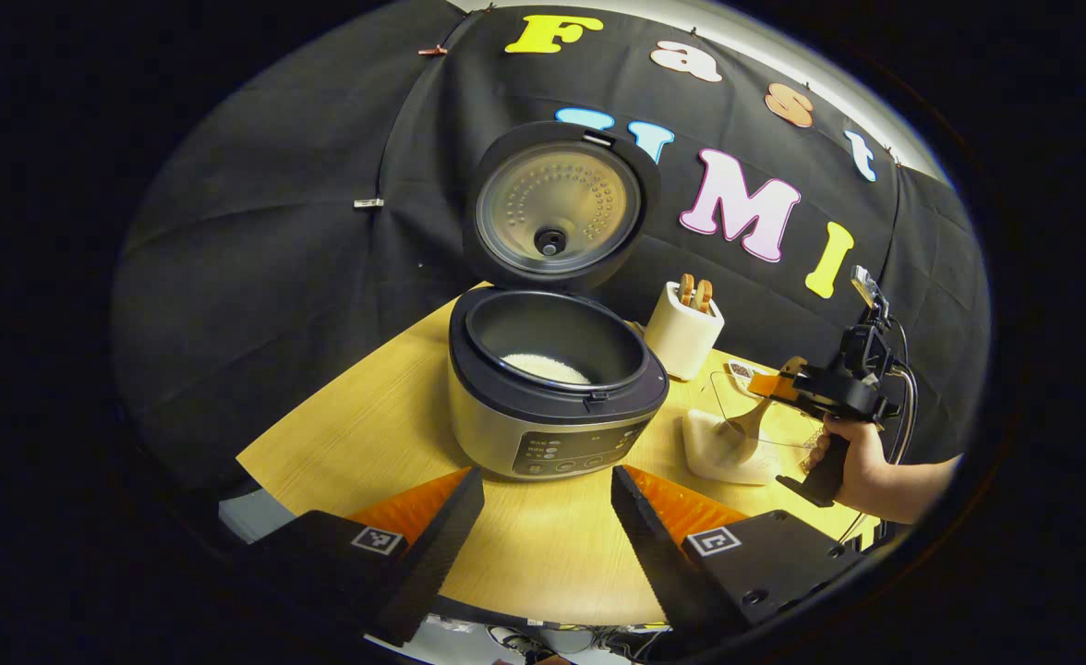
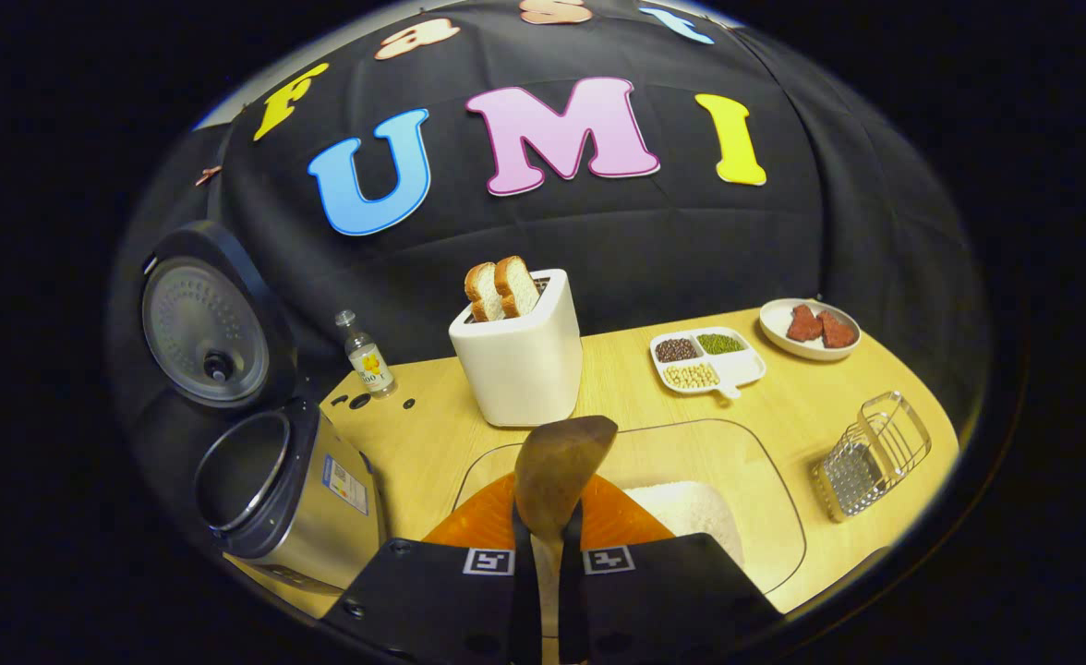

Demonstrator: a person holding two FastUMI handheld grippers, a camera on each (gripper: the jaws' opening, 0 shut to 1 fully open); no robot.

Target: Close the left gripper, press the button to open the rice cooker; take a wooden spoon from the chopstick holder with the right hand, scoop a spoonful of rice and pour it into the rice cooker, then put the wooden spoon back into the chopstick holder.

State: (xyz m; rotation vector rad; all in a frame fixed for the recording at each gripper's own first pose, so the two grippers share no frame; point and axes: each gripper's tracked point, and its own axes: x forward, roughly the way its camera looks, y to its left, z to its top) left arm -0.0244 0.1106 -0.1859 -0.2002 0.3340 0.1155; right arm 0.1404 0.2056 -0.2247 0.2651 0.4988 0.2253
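The rice cooker (image 1: 552, 406) stands open with its lid (image 1: 557, 208) upright and some white rice (image 1: 546, 367) in the pot. It also sits at the left of the right gripper view (image 2: 284, 494). My left gripper (image 1: 548, 489) is open in front of the cooker's control panel, holding nothing. My right gripper (image 2: 546, 531) is shut on the handle of a wooden spoon (image 2: 561, 462). The spoon's bowl hangs over a clear container (image 2: 765, 517) holding a heap of rice (image 2: 691, 517). In the left gripper view, a hand holds the right gripper (image 1: 774, 386) with the spoon (image 1: 748, 420) above that rice (image 1: 723, 453).
A white square holder (image 2: 520, 369) with two brown slices stands behind the clear container. A small bottle (image 2: 366, 356), a divided dish of beans (image 2: 705, 358), a plate with red pieces (image 2: 811, 328) and a wire basket (image 2: 875, 453) sit on the wooden table (image 2: 432, 434).
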